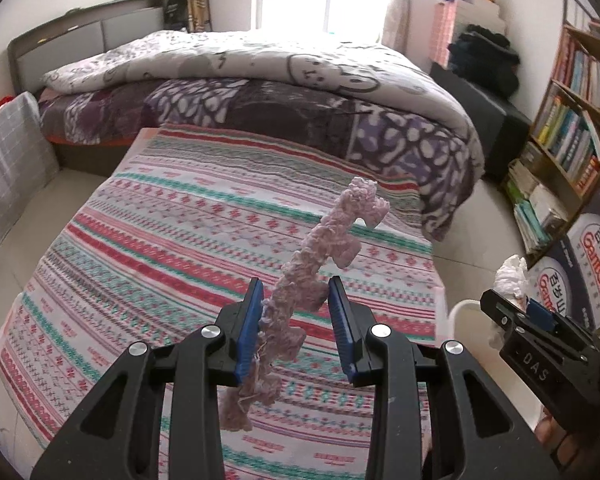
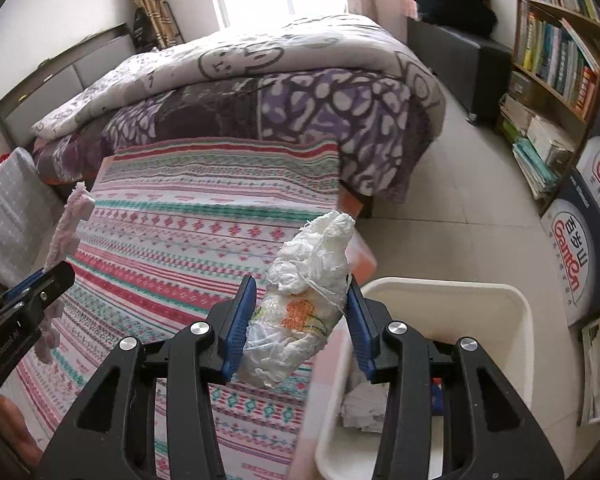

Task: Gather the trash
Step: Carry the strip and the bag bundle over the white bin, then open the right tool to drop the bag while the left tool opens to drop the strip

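A long pink crumpled paper strip (image 1: 320, 240) sticks up over the striped bed sheet (image 1: 160, 240), with my left gripper (image 1: 296, 284) shut on its lower part. The same strip (image 2: 70, 220) and left gripper (image 2: 56, 276) show at the left edge of the right wrist view. My right gripper (image 2: 300, 280) is shut on a white crumpled wad with an orange print (image 2: 304, 308), held by the bed's right edge beside a white bin (image 2: 516, 300). In the left wrist view, the right gripper (image 1: 520, 300) and its wad (image 1: 510, 272) sit at the far right, over the bin's rim (image 1: 460, 306).
A folded patterned quilt (image 1: 300, 92) covers the far half of the bed. White crumpled paper (image 2: 360, 404) lies in the bin. A bookshelf (image 2: 556, 52) and printed cartons (image 2: 580, 248) stand along the right wall. A grey checked bag (image 1: 12, 168) stands left of the bed.
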{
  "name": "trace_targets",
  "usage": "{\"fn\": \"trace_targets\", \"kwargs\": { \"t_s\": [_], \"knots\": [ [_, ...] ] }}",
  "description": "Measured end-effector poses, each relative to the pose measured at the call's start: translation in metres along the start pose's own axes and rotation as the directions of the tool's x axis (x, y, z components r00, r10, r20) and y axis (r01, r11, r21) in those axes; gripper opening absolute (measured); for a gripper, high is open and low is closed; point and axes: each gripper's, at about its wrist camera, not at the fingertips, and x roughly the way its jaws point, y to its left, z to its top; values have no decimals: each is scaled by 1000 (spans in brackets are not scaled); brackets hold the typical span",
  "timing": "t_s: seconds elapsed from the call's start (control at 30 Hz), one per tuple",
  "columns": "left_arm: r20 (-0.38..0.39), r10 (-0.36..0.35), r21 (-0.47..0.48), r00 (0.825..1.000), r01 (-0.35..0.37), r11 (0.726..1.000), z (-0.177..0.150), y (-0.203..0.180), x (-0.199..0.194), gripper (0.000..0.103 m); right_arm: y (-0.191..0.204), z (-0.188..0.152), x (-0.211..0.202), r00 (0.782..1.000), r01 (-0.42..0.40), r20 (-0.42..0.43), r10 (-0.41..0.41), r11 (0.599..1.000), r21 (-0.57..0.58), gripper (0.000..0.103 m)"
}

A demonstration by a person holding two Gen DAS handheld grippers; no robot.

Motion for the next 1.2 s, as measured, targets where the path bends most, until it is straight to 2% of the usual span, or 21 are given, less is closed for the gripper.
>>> {"fn": "trace_targets", "kwargs": {
  "t_s": [0.67,0.93,1.0,1.07,1.2],
  "knots": [
    [-33,-97,141,995,100,985,-10,-96,7,35,-91,-6,-16,993,113,-29,-111,989,100,42],
    [-51,-137,194,989,144,970,-18,-137,9,35,-128,-14,-19,985,167,-77,-158,977,132,44],
    [-59,-151,200,987,160,967,-20,-146,9,35,-137,-17,-21,983,176,-87,-165,973,148,47],
    [-65,-162,209,985,173,963,-22,-155,9,35,-148,-19,-25,982,183,-88,-170,968,174,60],
    [-76,-180,235,981,193,952,-27,-175,9,35,-166,-23,-36,977,209,-74,-198,955,208,70]
  ]
}}
